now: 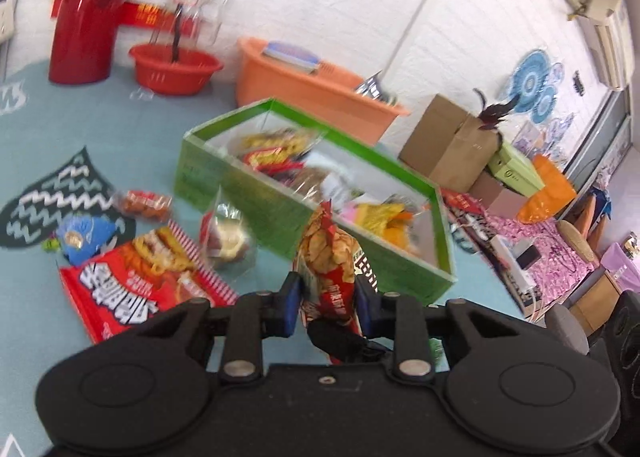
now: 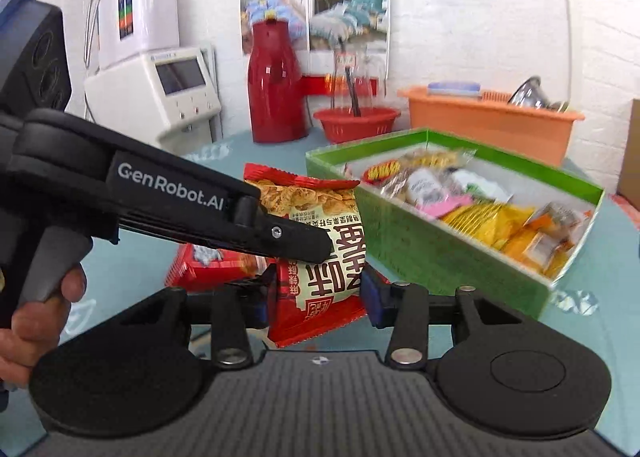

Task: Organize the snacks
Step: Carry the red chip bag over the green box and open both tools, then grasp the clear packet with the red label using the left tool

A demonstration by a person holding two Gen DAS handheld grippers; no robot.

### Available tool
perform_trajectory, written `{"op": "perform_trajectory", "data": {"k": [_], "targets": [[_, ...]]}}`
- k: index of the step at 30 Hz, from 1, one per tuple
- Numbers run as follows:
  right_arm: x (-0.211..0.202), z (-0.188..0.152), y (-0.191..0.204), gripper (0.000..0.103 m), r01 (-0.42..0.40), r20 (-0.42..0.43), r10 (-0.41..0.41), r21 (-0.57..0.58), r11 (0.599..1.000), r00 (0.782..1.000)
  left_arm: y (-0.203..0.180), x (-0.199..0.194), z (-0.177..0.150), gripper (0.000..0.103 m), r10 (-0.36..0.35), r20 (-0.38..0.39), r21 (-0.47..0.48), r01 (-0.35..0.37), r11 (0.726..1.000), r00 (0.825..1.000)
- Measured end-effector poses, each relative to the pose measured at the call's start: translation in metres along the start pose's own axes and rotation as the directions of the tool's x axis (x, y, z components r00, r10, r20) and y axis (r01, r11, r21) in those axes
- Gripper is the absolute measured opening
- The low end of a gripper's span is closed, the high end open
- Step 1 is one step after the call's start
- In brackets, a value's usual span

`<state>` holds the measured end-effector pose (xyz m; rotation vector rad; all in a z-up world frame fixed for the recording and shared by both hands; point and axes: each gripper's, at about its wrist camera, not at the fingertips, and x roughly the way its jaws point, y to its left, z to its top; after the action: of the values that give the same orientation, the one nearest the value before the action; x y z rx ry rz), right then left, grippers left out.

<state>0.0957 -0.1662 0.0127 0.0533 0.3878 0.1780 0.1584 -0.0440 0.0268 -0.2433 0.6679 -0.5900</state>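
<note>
A red snack bag [image 2: 320,241] with pictured crisps is held above the blue-green table. My left gripper [image 1: 328,293] is shut on its edge [image 1: 330,257]; from the right wrist view the left gripper [image 2: 296,239] reaches in from the left and clamps the bag. My right gripper [image 2: 318,293] is closed on the same bag's lower part. A green box [image 1: 248,185] holding several snack packs stands just beyond, also in the right wrist view [image 2: 432,249].
Loose snacks lie on the table left of the box: a large red bag [image 1: 136,281], a clear packet [image 1: 228,237], a blue packet [image 1: 84,237]. A red thermos [image 2: 276,85], red basket [image 2: 356,123] and orange tub [image 2: 492,125] stand at the back.
</note>
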Motion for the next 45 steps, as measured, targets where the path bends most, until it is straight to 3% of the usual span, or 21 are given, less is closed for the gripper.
{"op": "perform_trajectory", "data": {"k": [4,9,18,26,29,31,33,36,40,45], "targets": [[-0.015,0.018,-0.010,0.073,0.023,0.081,-0.022,-0.007,1.000,0.996,-0.022,-0.011,0.017,0.087,-0.039,0.056,0.047,0.036,0.998,0.998],[-0.016,0.032,-0.028,0.073,0.074,0.128,-0.073,-0.002,0.997,0.989,-0.040,0.003,0.037,0.087,-0.086,0.075,0.073,0.080,0.994,0.993],[0.005,0.044,-0.072,0.073,0.178,0.146,-0.174,-0.014,0.984,0.974,-0.048,0.060,0.067,0.087,-0.162,0.041,0.075,0.159,0.984,0.986],[0.034,0.046,-0.107,0.073,0.215,0.108,-0.212,-0.011,0.977,0.971,-0.043,0.109,0.082,0.087,-0.190,-0.015,0.066,0.190,0.979,0.982],[0.047,0.044,-0.114,0.074,0.235,0.088,-0.232,-0.015,0.972,0.969,-0.040,0.122,0.083,0.087,-0.182,-0.031,0.069,0.183,0.981,0.983],[0.056,0.042,-0.117,0.078,0.249,0.076,-0.246,-0.029,0.968,0.966,-0.038,0.127,0.082,0.103,-0.134,-0.028,0.075,0.136,0.988,0.991],[0.057,0.038,-0.117,0.103,0.265,0.055,-0.263,-0.041,0.963,0.963,-0.037,0.124,0.079,0.103,-0.081,-0.010,0.084,0.081,0.993,0.997],[0.048,0.031,-0.118,0.103,0.274,0.068,-0.272,-0.028,0.961,0.960,-0.029,0.111,0.076,0.103,-0.044,0.041,0.072,0.041,0.997,0.998],[0.032,0.029,-0.115,0.103,0.258,0.070,-0.258,0.007,0.966,0.964,-0.018,0.094,0.077,0.103,-0.038,0.028,0.022,0.038,0.999,0.999],[-0.002,0.031,-0.099,0.103,0.197,0.132,-0.201,0.045,0.979,0.971,-0.013,0.056,0.066,0.103,-0.021,0.035,0.024,0.020,1.000,0.999]]}}
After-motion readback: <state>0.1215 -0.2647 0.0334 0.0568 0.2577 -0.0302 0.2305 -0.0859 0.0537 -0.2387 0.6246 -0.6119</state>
